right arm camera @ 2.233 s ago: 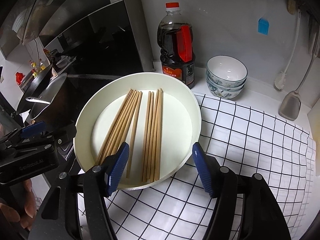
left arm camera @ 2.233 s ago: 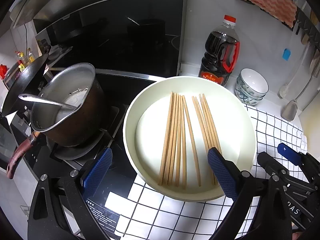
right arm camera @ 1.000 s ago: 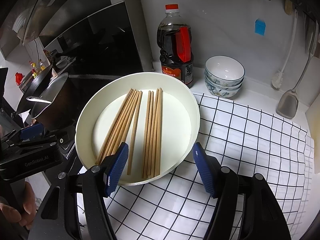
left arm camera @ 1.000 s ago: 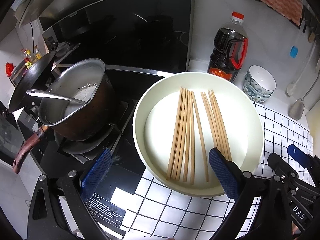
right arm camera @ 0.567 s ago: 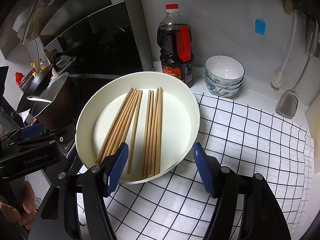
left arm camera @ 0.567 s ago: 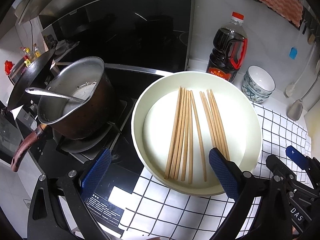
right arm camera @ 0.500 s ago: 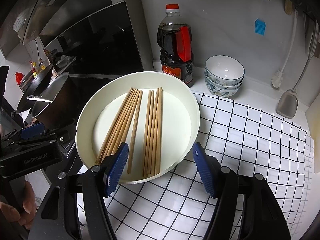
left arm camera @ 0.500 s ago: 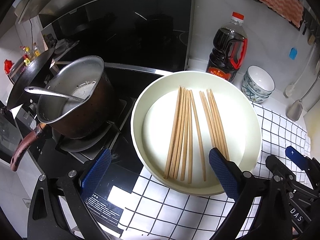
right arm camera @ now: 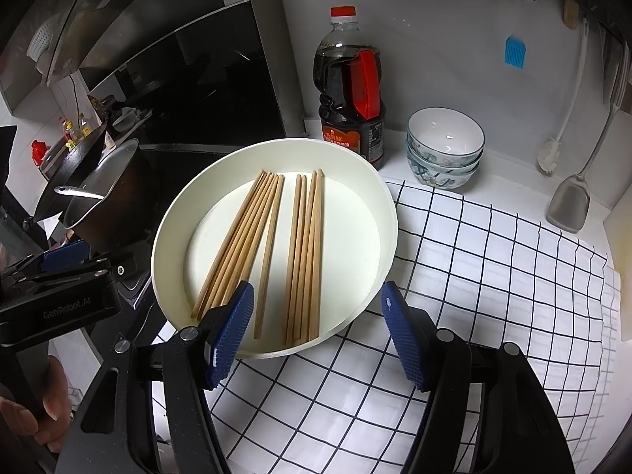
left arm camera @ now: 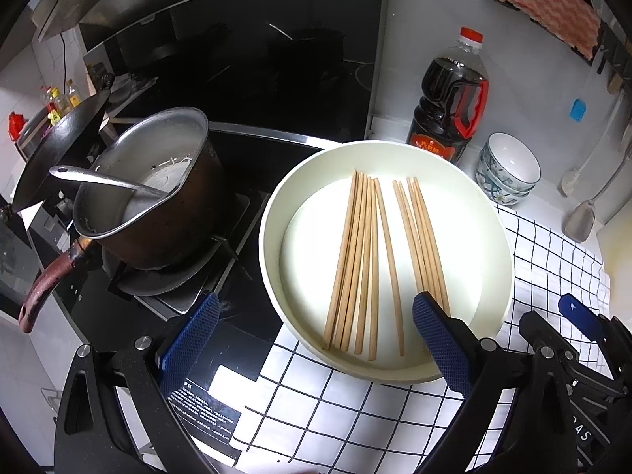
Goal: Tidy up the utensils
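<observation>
**Both grippers wide open, chopsticks dead ahead in the plate**

Your right gripper point(right arm camera: 316, 335) hangs with its jaws spread wide and nothing between them, just over the near rim of the white plate point(right arm camera: 379, 197). Your left gripper point(left arm camera: 316, 339) is equally wide open and empty, set at the plate's near-left side, one pad over the stove edge and the other over the plate rim.

The chopsticks point(right arm camera: 304, 252) lie flat in the plate in two loose bundles: a larger fan on the left point(left arm camera: 355, 260) and a tighter group on the right point(left arm camera: 422, 245). Their long axis runs away from you, near ends toward your grippers, far ends toward the sauce bottle point(right arm camera: 351, 91). The right-hand bundle sits straight ahead between your right gripper's pads, so that hand looks better placed for it; the left fan lies ahead of your left gripper.

Both tools tilt down at the plate from above. A sideways pinch across the sticks would likely suit.

The plate rests on the left edge of the checked cloth point(right arm camera: 493, 276), partly over the stove, beside the pot point(left arm camera: 158, 197). Stacked bowls point(right arm camera: 446, 146) stand at the counter's back edge.
</observation>
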